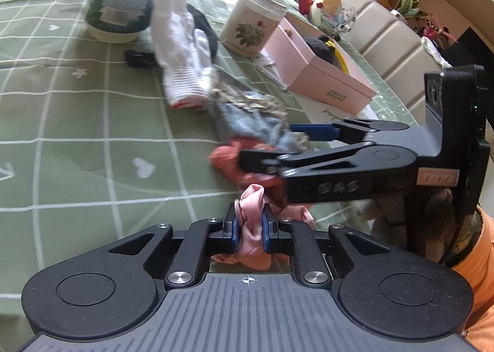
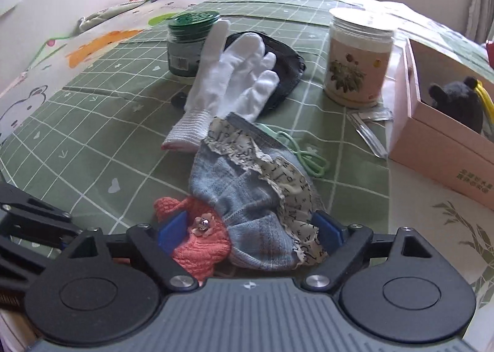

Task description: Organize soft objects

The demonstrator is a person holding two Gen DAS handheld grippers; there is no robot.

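Green grid bedspread; left tool clamps pink scrunchie; right tool released.

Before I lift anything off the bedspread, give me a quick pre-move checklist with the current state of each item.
1. Left gripper shut on the pink satin scrunchie: ok.
2. Right gripper open, jaws wide: ok.
3. Coral knitted piece with a flower bead and blue-grey frilled fabric piece both between the right jaws: not ok for picking just one.
4. Pink open box has spare room: cannot tell.
5. White knit glove clear of both grippers: ok.
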